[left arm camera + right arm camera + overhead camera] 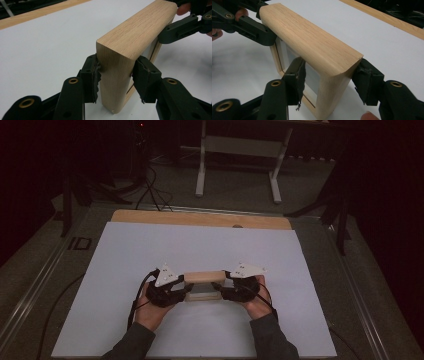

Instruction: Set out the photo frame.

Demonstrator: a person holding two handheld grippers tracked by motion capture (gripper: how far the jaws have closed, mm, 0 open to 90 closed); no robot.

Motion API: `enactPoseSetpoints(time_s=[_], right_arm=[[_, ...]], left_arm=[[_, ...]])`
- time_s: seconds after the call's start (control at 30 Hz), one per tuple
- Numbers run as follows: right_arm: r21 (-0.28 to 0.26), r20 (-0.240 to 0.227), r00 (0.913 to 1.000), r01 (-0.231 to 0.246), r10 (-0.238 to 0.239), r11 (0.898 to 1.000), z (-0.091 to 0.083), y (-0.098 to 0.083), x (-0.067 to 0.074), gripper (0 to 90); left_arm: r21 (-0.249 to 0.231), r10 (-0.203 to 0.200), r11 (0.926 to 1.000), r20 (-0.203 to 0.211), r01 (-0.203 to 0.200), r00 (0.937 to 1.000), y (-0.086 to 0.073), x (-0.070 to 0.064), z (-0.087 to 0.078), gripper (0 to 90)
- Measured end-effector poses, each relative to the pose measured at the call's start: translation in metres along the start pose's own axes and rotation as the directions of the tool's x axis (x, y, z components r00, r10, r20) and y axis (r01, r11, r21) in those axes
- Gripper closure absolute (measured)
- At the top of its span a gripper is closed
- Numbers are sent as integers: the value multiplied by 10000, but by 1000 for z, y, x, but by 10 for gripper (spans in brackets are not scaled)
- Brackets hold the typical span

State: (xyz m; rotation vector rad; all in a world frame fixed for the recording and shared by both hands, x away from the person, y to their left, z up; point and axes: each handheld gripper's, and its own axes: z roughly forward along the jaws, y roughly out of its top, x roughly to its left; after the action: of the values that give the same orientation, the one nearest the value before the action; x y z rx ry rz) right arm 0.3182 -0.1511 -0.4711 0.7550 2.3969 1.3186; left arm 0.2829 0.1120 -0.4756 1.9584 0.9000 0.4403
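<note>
Two claws, left claw (116,80) and right claw (329,82), clamp opposite ends of upright wooden frame (202,286), apparently steadying it on white surface (200,245)

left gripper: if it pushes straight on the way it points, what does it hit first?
The left gripper is already clamped on one end of the wooden frame, so it meets that frame at once. Beyond it along the same line sits the right gripper, holding the far end.

Legible text: one marking, "ID", in dark letters on the grey floor (60,251) left of the table's far left corner, seen in the high view. The small dark marks on the grey gripper plates (165,276) were too small to read.
</note>
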Motion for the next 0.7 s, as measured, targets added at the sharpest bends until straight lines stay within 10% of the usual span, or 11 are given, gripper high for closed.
enactPoseSetpoints(time_s=[0.7], right_arm=[[-148, 222, 9992, -316, 320, 9994, 10, 13, -7, 442]], left_arm=[[-368, -264, 9990, -251, 254, 9993, 12, 14, 3, 557]])
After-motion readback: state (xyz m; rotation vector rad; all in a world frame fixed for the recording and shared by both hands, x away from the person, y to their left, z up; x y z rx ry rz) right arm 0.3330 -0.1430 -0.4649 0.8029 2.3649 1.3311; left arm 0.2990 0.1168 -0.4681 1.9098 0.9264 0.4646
